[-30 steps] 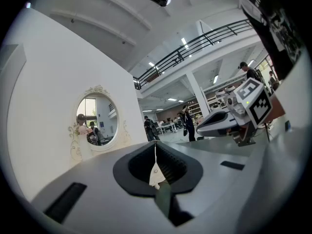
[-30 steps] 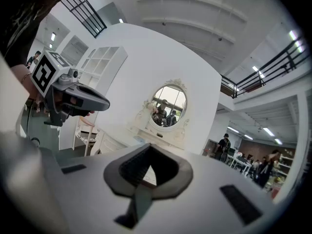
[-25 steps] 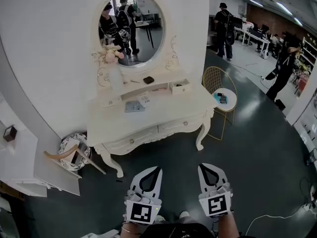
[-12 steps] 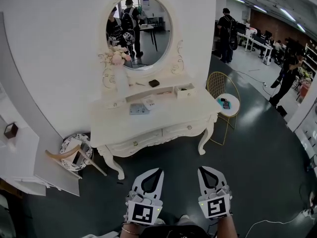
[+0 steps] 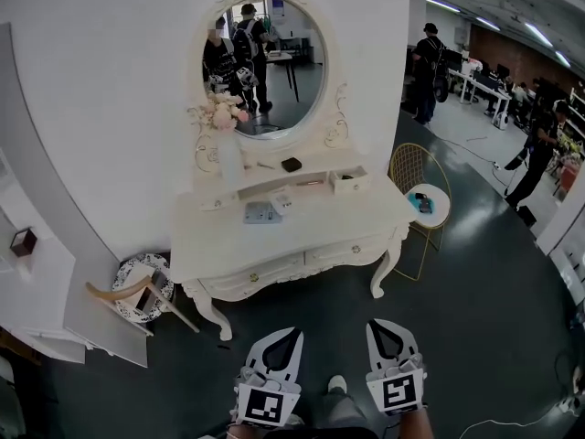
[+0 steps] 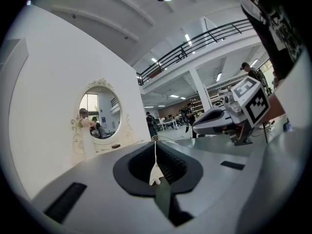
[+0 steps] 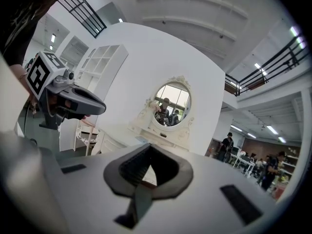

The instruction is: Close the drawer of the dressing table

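Your left gripper (image 5: 292,336) and right gripper (image 5: 376,327) hold nothing, jaws together. The drawer (image 5: 351,180) on the dressing table (image 5: 315,233) stands open.

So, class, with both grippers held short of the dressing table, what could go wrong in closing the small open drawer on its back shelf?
The small drawer sits at the back of the dressing table, so a reach across might brush the papers lying left of it. An off-centre push by the shut right gripper could jam it askew. The gold chair stands close by the table's right end and could catch a leg.
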The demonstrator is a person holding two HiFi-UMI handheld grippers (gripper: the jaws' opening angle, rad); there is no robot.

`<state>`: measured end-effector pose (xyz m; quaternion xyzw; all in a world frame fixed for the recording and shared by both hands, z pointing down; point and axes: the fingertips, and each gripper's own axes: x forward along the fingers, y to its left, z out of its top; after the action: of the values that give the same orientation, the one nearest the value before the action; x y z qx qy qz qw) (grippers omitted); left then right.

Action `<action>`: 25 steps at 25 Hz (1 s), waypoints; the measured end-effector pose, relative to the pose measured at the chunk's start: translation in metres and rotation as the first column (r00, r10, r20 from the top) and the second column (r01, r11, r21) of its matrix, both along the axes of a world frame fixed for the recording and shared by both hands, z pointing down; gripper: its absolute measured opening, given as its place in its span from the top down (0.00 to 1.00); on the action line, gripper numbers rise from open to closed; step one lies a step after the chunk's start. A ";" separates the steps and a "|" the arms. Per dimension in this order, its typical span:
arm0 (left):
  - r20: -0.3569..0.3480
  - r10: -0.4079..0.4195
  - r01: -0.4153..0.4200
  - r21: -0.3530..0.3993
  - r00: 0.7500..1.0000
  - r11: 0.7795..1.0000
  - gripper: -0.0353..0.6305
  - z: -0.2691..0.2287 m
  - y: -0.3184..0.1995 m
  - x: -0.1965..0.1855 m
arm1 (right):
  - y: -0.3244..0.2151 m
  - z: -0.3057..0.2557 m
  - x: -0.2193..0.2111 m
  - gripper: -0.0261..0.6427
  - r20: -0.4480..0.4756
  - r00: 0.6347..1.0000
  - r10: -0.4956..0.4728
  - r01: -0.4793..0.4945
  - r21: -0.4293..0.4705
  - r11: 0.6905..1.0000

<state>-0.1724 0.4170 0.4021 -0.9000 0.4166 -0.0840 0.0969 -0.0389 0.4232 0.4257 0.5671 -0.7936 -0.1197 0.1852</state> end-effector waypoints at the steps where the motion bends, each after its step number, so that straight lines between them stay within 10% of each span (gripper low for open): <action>1: 0.005 -0.002 0.002 0.001 1.000 1.000 0.92 0.000 -0.005 0.003 | -0.006 -0.002 0.003 0.94 0.005 1.000 -0.001 0.001 0.000 1.000; 25: 0.031 -0.076 0.075 0.029 0.997 0.997 0.92 -0.001 -0.139 0.089 | -0.150 -0.016 0.083 0.94 0.026 0.996 -0.091 0.091 0.010 0.996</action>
<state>-0.0838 0.2781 0.4006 -0.8807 0.4499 -0.0961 0.1128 0.0441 0.2736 0.4094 0.5328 -0.8204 -0.1241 0.1665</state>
